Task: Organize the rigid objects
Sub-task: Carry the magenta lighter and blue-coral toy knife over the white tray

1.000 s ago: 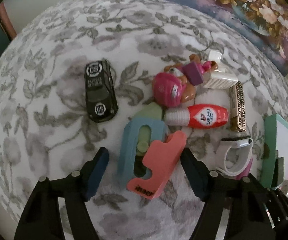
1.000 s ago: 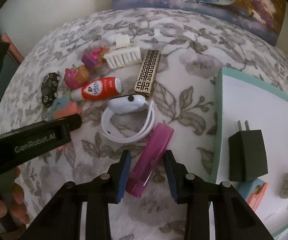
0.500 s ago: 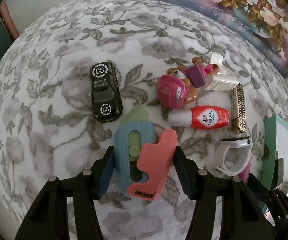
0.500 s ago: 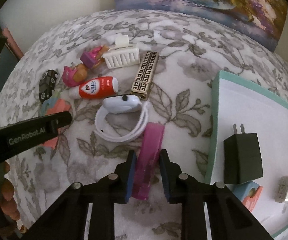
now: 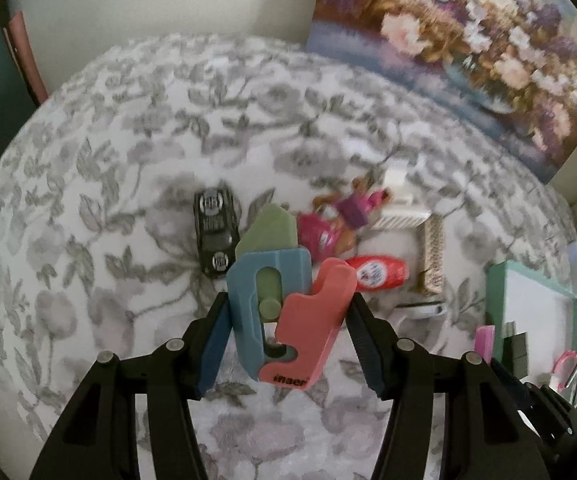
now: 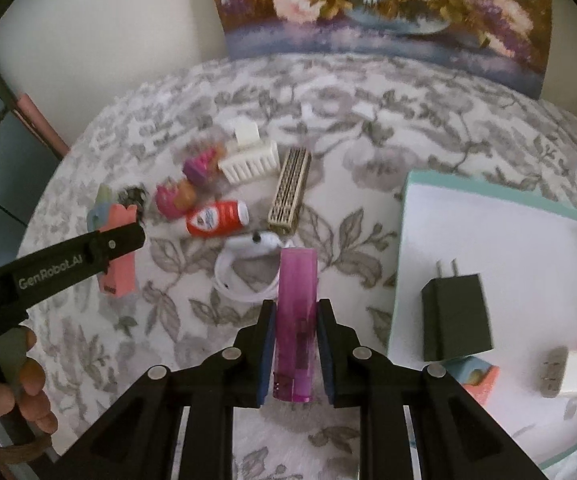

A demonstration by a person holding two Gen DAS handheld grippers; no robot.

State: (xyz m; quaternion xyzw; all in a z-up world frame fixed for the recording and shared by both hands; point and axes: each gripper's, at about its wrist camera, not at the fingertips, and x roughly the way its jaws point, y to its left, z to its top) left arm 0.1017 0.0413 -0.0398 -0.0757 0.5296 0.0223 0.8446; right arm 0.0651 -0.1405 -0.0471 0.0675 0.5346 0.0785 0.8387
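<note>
My left gripper (image 5: 288,304) is shut on a toy cutter (image 5: 268,288) with a blue body, a green blade and a pink part. The cutter hangs clear of the floral tablecloth. In the right wrist view the same cutter (image 6: 116,264) shows at the left, behind the left gripper's black finger (image 6: 120,240). My right gripper (image 6: 296,312) is shut on a translucent purple stapler-like bar (image 6: 297,280), lifted and pointing away from me. A teal-rimmed white tray (image 6: 404,240) lies to its right.
On the cloth lie a black toy car (image 5: 214,236), a pink doll (image 5: 328,228), a red bottle (image 6: 216,218), a white comb (image 6: 250,164), a gold patterned case (image 6: 290,192) and a white wristband (image 6: 244,272). The tray holds a black charger (image 6: 456,316) and a white plug (image 6: 564,372). A hand (image 6: 16,380) grips the left handle.
Both grippers closed on their objects and rose: the cutter and the purple bar have come up off the cloth, and the table looks farther away.
</note>
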